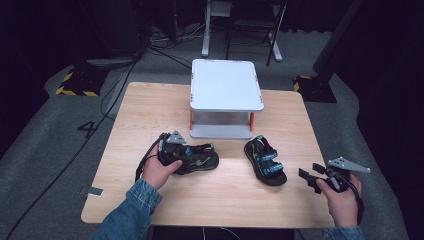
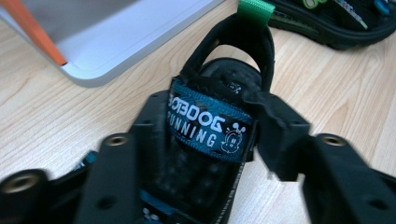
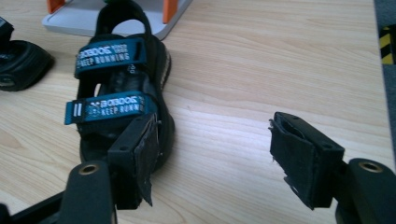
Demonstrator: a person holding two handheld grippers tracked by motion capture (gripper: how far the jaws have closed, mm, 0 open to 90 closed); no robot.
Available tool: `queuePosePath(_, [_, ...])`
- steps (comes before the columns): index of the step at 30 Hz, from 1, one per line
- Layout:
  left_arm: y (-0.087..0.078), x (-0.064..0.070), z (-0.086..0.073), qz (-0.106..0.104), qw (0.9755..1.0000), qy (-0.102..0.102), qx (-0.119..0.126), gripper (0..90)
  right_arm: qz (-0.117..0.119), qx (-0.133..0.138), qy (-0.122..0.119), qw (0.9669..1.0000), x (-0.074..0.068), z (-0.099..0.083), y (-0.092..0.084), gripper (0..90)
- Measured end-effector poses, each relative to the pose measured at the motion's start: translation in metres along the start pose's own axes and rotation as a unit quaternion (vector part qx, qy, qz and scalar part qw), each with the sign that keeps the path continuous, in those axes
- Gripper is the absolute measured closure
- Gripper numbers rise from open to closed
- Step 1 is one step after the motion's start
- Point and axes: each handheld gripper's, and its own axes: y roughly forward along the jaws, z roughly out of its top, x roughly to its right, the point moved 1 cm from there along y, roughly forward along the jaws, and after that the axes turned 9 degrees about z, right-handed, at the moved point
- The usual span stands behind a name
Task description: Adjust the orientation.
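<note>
Two black sandals with blue straps lie on the wooden table [image 1: 150, 107]. My left gripper [image 1: 175, 150] straddles the left sandal [image 1: 197, 160]. In the left gripper view its jaws [image 2: 212, 130] flank the blue strap [image 2: 205, 128] close against the sandal's sides, and I see no squeeze on it. The right sandal [image 1: 265, 161] lies flat, toe toward me. My right gripper [image 1: 309, 176] stands open beside it near the table's right edge. In the right gripper view the right gripper [image 3: 222, 156] has bare table between its pads, and the right sandal [image 3: 119, 98] is just left of the left pad.
A white two-level stand [image 1: 226, 85] with orange posts sits at the back middle of the table, just behind both sandals; its base [image 2: 116, 42] is near the left sandal. Cables and chair legs lie on the grey floor beyond. The table's right edge [image 3: 380, 93] is close to my right hand.
</note>
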Motion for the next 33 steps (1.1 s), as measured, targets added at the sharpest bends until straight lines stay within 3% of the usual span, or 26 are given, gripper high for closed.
queuePosePath(3, [-0.002, 0.004, 0.002, 0.027, 0.9994, -0.003, 0.022, 33.5, -0.002, 0.0, 0.004, 1.0, 0.001, -0.001, -0.002, 33.3])
queuePosePath(7, [-0.015, 0.012, 0.012, 0.071, 0.9954, 0.01, 0.064, 29.8, 0.002, -0.001, 0.0, 1.0, -0.002, -0.001, 0.0, 33.2])
queuePosePath(9, [-0.015, 0.02, 0.016, 0.049, 0.9955, 0.009, 0.081, 34.0, 0.003, -0.003, 0.0, 1.0, -0.003, -0.002, 0.0, 33.3])
queuePosePath(11, [-0.01, 0.03, 0.02, 0.033, 0.9965, 0.019, 0.075, 39.8, 0.002, -0.004, -0.001, 1.0, -0.003, -0.003, 0.0, 33.3])
queuePosePath(13, [-0.001, 0.037, 0.022, 0.026, 0.9972, 0.019, 0.067, 39.9, 0.001, -0.004, 0.002, 1.0, -0.004, -0.004, -0.001, 33.3])
queuePosePath(15, [0.009, 0.041, 0.024, 0.027, 0.9979, 0.013, 0.057, 37.8, -0.001, -0.004, 0.001, 1.0, -0.005, -0.005, -0.003, 33.2])
queuePosePath(17, [0.019, 0.044, 0.023, 0.022, 0.9989, 0.017, 0.037, 41.5, -0.002, -0.004, 0.002, 1.0, -0.006, -0.007, -0.004, 33.3])
queuePosePath(19, [0.028, 0.045, 0.023, 0.029, 0.9989, 0.025, 0.025, 43.9, -0.005, -0.003, 0.001, 1.0, -0.005, -0.008, -0.005, 33.3])
queuePosePath(21, [0.033, 0.045, 0.022, 0.029, 0.9989, 0.034, 0.018, 62.2, -0.006, -0.006, 0.005, 1.0, -0.005, -0.009, -0.005, 33.3])
queuePosePath(23, [0.031, 0.047, 0.021, 0.033, 0.9987, 0.036, 0.011, 76.2, -0.004, -0.006, 0.003, 1.0, -0.005, -0.009, -0.004, 33.2])
queuePosePath(25, [0.024, 0.047, 0.021, 0.019, 0.9995, 0.023, 0.004, 81.9, -0.003, -0.006, 0.003, 1.0, -0.006, -0.008, -0.004, 33.3])
queuePosePath(28, [0.015, 0.05, 0.02, 0.017, 0.9994, 0.028, -0.005, 83.9, 0.001, -0.008, -0.002, 1.0, -0.006, -0.007, -0.001, 33.2])
queuePosePath(31, [0.001, 0.056, 0.01, 0.001, 0.9992, 0.037, -0.013, 84.0, 0.006, -0.008, -0.006, 0.9999, -0.006, -0.002, 0.005, 33.3])
queuePosePath(33, [-0.009, 0.061, 0.001, -0.003, 0.9985, 0.052, -0.019, 83.0, 0.014, -0.009, -0.012, 0.9998, -0.008, 0.004, 0.012, 33.2])
